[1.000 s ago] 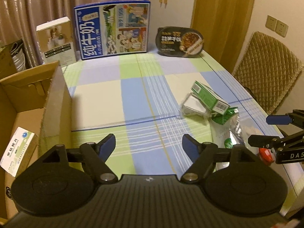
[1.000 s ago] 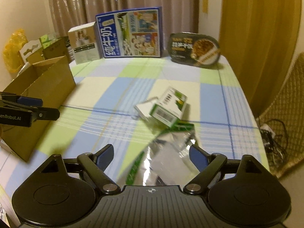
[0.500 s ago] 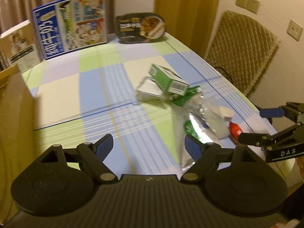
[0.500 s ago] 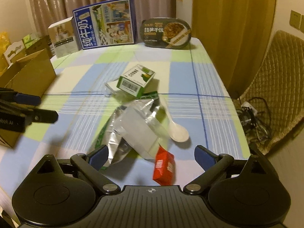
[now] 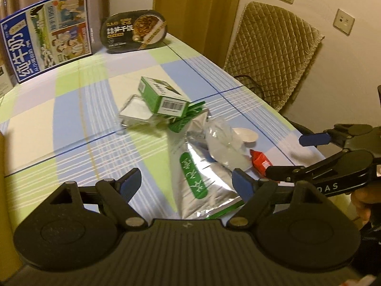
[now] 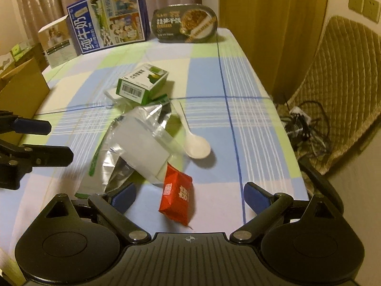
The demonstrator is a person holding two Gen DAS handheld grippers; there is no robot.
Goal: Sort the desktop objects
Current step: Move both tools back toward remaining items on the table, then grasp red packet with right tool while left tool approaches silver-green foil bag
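A pile lies on the checked tablecloth: a green box (image 5: 164,97) (image 6: 141,84), a silver pouch (image 5: 200,181) (image 6: 114,166) with a green label, a clear plastic bag (image 5: 223,143) (image 6: 142,147), a white spoon (image 5: 245,134) (image 6: 195,145) and a red packet (image 5: 260,163) (image 6: 177,195). My left gripper (image 5: 185,183) (image 6: 57,140) is open above the pouch's near end, not touching it. My right gripper (image 6: 190,195) (image 5: 293,155) is open with the red packet lying between its fingers, pads apart from it.
A blue milk carton box (image 5: 47,35) (image 6: 109,21) and a dark ready-meal tray (image 5: 135,31) (image 6: 188,22) stand at the table's far edge. A cardboard box (image 6: 21,83) sits at the left. A quilted chair (image 5: 273,47) and floor cables (image 6: 302,128) lie beyond the right edge.
Both grippers have come closer to the pile. The cardboard box has slid out of the left wrist view. The red packet now lies between the right fingers, and both jaws stand a little wider.
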